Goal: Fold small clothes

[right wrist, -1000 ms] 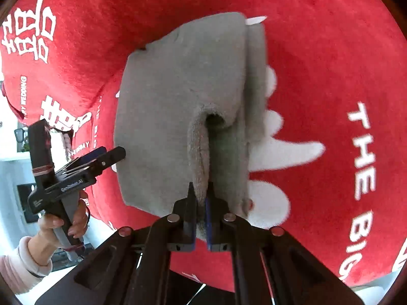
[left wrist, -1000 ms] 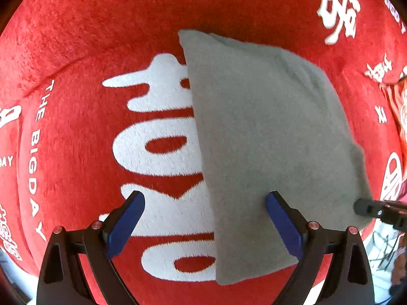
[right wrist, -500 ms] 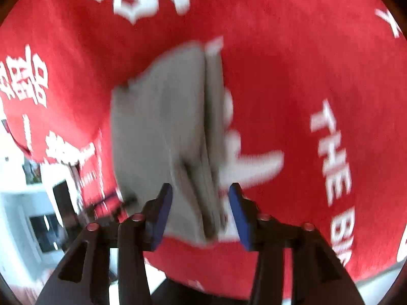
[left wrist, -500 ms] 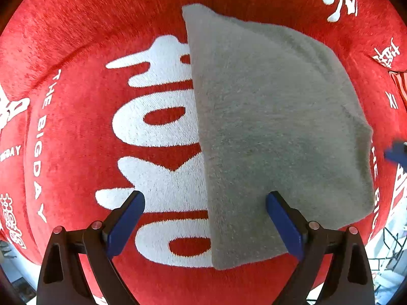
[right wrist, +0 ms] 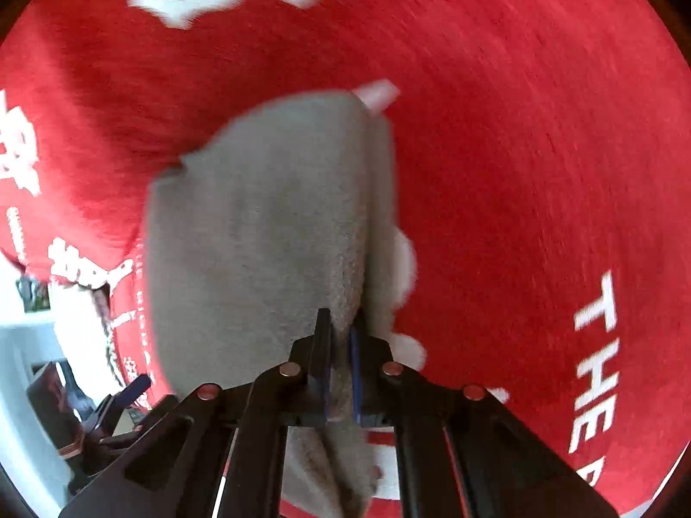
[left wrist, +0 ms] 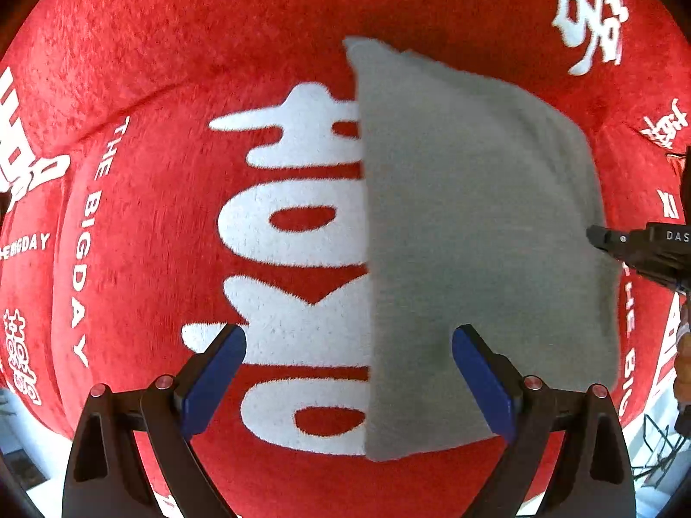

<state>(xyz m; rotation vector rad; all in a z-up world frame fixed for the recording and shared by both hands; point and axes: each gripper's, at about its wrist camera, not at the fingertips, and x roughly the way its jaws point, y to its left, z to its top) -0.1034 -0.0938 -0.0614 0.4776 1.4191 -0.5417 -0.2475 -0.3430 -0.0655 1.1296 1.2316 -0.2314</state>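
A folded grey fleece garment (left wrist: pixel 470 237) lies on the red plush cloth (left wrist: pixel 172 86) with white lettering. My left gripper (left wrist: pixel 349 360) is open above the garment's near left edge, one finger over the cloth and one over the grey fabric. My right gripper (right wrist: pixel 341 345) is shut on a ridge of the grey garment (right wrist: pixel 259 233) at its near edge. The right gripper's tip also shows in the left wrist view (left wrist: pixel 604 237) at the garment's right edge.
The red cloth covers the whole work surface and drops off at the near edge. A white shelf and clutter (right wrist: pixel 30 302) show beyond the cloth at the lower left in the right wrist view.
My right gripper opened half a second ago, then shut again on the garment's near edge. My left gripper stayed open and shifted only slightly over the garment.
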